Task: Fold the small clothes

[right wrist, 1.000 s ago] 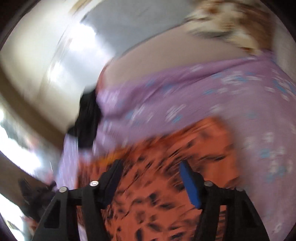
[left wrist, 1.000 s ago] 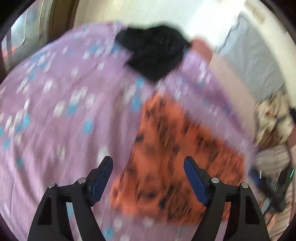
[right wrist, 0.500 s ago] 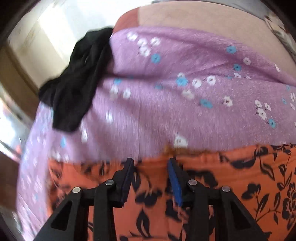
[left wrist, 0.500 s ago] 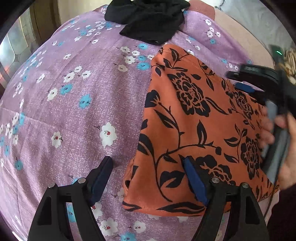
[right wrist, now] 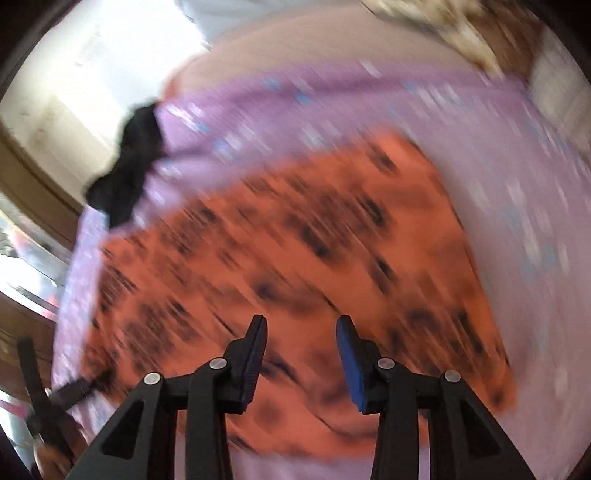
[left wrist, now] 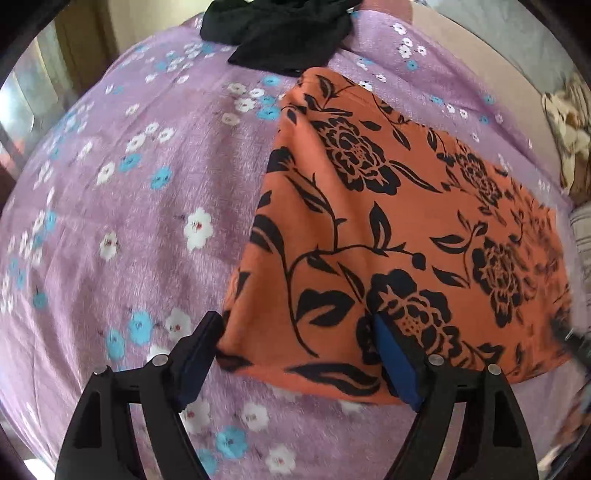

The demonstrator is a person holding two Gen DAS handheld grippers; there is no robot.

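An orange garment with black flowers (left wrist: 388, 221) lies flat and folded on the purple flowered sheet (left wrist: 129, 221). My left gripper (left wrist: 295, 325) hangs low over its near left corner. Its jaws stand wide and are opening a little, with the corner between them and no pad pressing on it. In the blurred right wrist view, the same orange garment (right wrist: 295, 240) fills the middle. My right gripper (right wrist: 302, 321) is above it, jaws opening, with nothing gripped. A black garment (left wrist: 284, 33) lies bunched at the far edge of the sheet.
The black garment (right wrist: 125, 166) sits next to the bed's far left corner, by a wall and a wooden frame. Patterned bedding (left wrist: 569, 136) lies beyond the sheet's right side. A dark blurred shape (left wrist: 569, 339) crosses the garment's near right corner.
The right gripper and hand have left the garment's right side in the left wrist view. The right view swung from the garment's far edge to above it. The left gripper sank closer.
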